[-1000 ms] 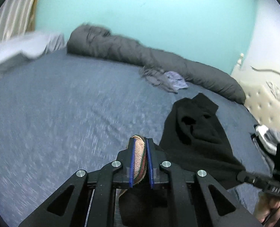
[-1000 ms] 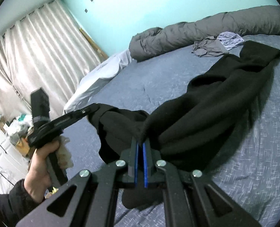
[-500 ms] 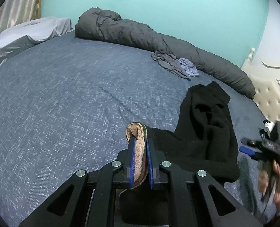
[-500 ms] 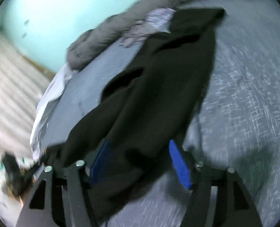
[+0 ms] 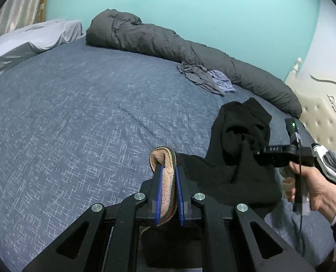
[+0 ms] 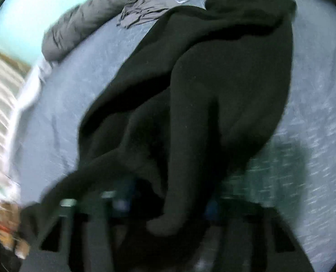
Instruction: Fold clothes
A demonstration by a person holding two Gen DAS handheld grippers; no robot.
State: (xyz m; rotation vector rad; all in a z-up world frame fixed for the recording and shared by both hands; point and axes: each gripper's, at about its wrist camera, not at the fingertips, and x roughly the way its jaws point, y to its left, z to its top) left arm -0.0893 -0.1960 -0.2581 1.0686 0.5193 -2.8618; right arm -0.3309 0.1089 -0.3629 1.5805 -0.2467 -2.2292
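Left gripper (image 5: 168,188) clamps the black garment's (image 5: 240,158) fleecy hem; right gripper's (image 5: 281,155) jaws too blurred to tell. Keep tension, flatten it on the bed (image 5: 77,113).

Since a second ago the right gripper (image 6: 168,206) has seemingly opened, black garment (image 6: 213,86) now draped over it at lower centre.

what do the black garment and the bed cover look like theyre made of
Black garment: seemingly thick fleece or knit, matte, with a tan pile lining showing where the left gripper pinches its edge. Bed cover: apparently woven cloth, matte blue-grey with pale crosshatch flecks.
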